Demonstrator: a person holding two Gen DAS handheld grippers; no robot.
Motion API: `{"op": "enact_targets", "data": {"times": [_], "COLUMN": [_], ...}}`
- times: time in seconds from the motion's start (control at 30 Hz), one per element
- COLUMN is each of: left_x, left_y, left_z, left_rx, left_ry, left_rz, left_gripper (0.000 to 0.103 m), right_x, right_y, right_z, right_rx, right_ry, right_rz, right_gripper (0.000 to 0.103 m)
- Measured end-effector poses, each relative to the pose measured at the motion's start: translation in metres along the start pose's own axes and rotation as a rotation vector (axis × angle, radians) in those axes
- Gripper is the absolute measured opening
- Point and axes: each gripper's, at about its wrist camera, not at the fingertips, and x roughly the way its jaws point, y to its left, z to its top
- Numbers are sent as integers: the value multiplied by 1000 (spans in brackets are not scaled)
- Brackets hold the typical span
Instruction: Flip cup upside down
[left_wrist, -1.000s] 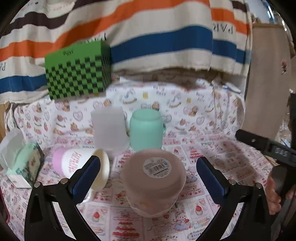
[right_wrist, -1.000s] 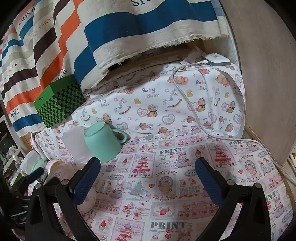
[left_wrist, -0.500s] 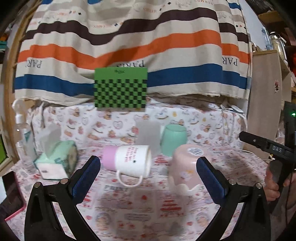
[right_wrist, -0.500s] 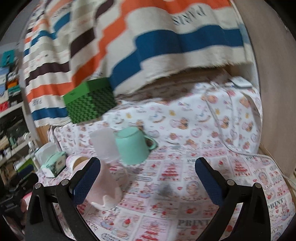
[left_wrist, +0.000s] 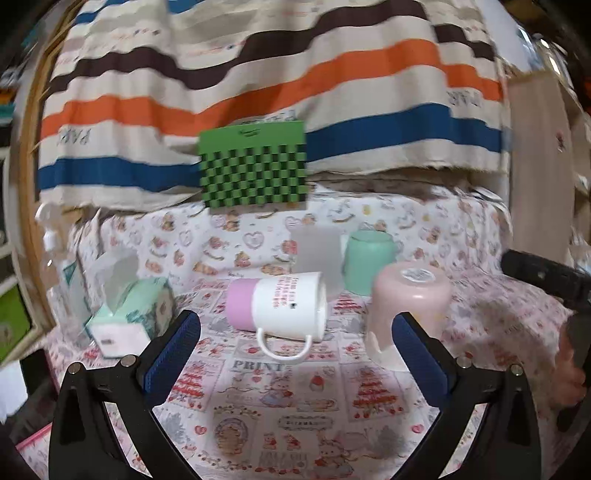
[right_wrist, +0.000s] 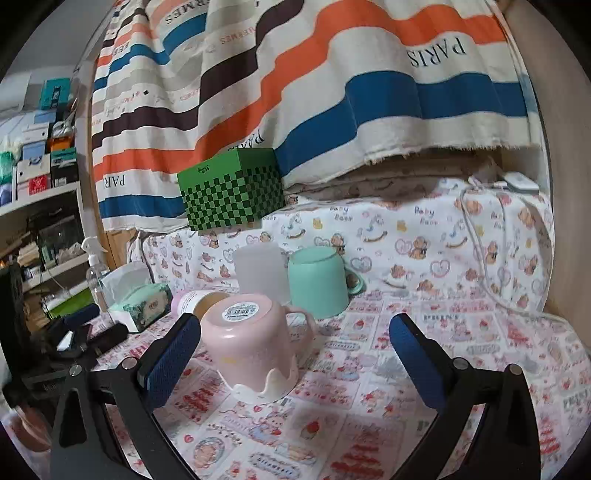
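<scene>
The left wrist view is blurred, so the print on the white mug (left_wrist: 286, 304) cannot be read. That mug lies on its side just left of the pink cup (left_wrist: 408, 306), handle toward the camera and mouth turned right; from here its inside is hidden. The pink cup stands upside down on the printed cloth (left_wrist: 295, 406), barcode sticker on its upturned base, so nothing shows of its interior. Behind it stand a frosted tumbler (left_wrist: 316, 254) and a mint cup (left_wrist: 369, 264), the mint one inverted too.

The right wrist view is sharper: it shows the pink cup's (right_wrist: 251, 347) handle and scalloped white rim, and only a sliver of the mug (right_wrist: 201, 301) behind it. A tissue box (right_wrist: 142, 302) sits left of the pink cup, and a green checkered box (right_wrist: 231, 194) far behind.

The left gripper (left_wrist: 295, 350) and the right gripper (right_wrist: 293, 350) both stand wide apart, holding nothing, short of the pink cup.
</scene>
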Motion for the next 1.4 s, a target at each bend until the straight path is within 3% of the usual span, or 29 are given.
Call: {"op": "enact_targets", "data": {"times": [0.1,0.73,0.83,1.2,1.4], "left_x": [1,3,8,10,12], "left_y": [-2,-3,-3,-5,-2], "left_z": [0,0,0,-1,-2], "left_rx": [-2,-6,-6,-4,-20], "left_ry": [9,15,41,58,66], "left_rz": [-28,-6,-44,-34,10], "left_gripper": [103,103,103,103,103], "right_x": [-1,-8,-8,-2,-1], "right_y": [0,12,15,8,7], "right_z": [0,1,0,2,2], "right_rx": [-4,-93,-113,-99,-94], "right_ry": [-2,-54,-52,-35,-28], "right_rz": [-14,-61,-64,-89,-91], "right_gripper": [103,103,103,103,103]}}
